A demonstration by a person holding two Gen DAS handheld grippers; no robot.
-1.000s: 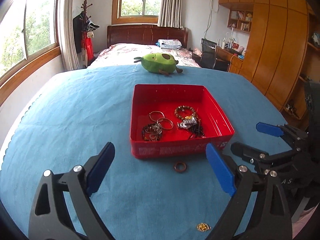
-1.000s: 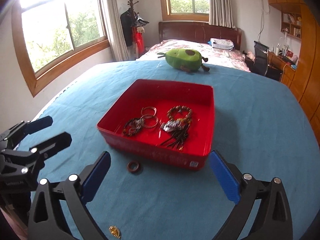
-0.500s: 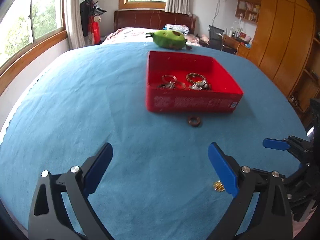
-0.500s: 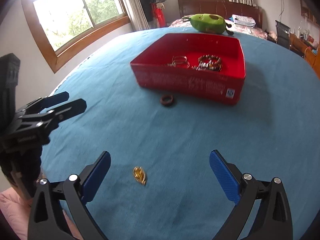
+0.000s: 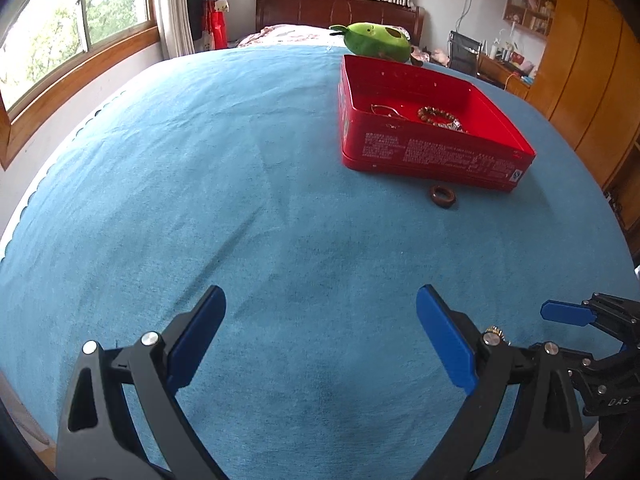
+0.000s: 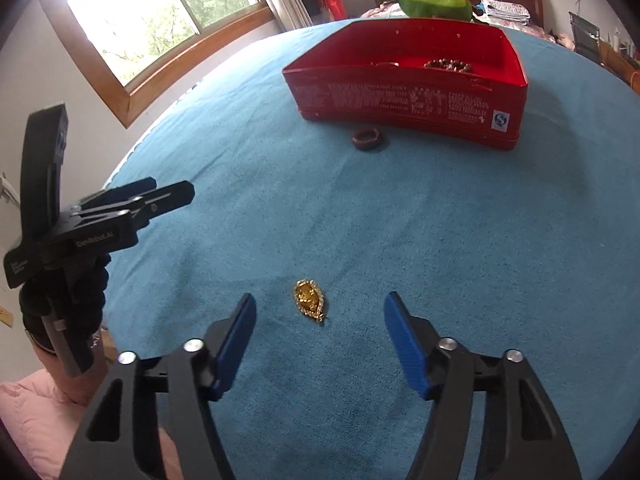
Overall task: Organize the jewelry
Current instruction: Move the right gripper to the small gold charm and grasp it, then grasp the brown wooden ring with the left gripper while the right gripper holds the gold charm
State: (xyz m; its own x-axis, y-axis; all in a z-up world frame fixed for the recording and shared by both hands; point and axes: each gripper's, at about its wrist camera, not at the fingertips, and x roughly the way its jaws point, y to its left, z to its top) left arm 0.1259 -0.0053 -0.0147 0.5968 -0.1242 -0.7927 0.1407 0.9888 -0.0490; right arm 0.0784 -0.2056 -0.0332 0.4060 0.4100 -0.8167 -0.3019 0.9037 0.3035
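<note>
A red tray (image 5: 436, 156) (image 6: 400, 96) stands on the blue cloth and holds bracelets and rings (image 5: 438, 116). A brown ring (image 5: 443, 196) (image 6: 367, 138) lies on the cloth just in front of the tray. A gold pendant (image 6: 309, 299) lies on the cloth between the tips of my open right gripper (image 6: 320, 320), slightly ahead of them. My left gripper (image 5: 320, 316) is open and empty above bare cloth, well short of the tray. The right gripper also shows at the right edge of the left wrist view (image 5: 568, 314).
A green avocado plush (image 5: 376, 40) (image 6: 434, 2) lies behind the tray. The table edge runs along the left, by a window wall. A wooden wardrobe (image 5: 592, 60) stands at the right, with a bed and desk behind.
Both grippers have drawn back from the tray and dropped lower. The right gripper has come down over the gold pendant, which now lies between its fingertips. The left has swung left.
</note>
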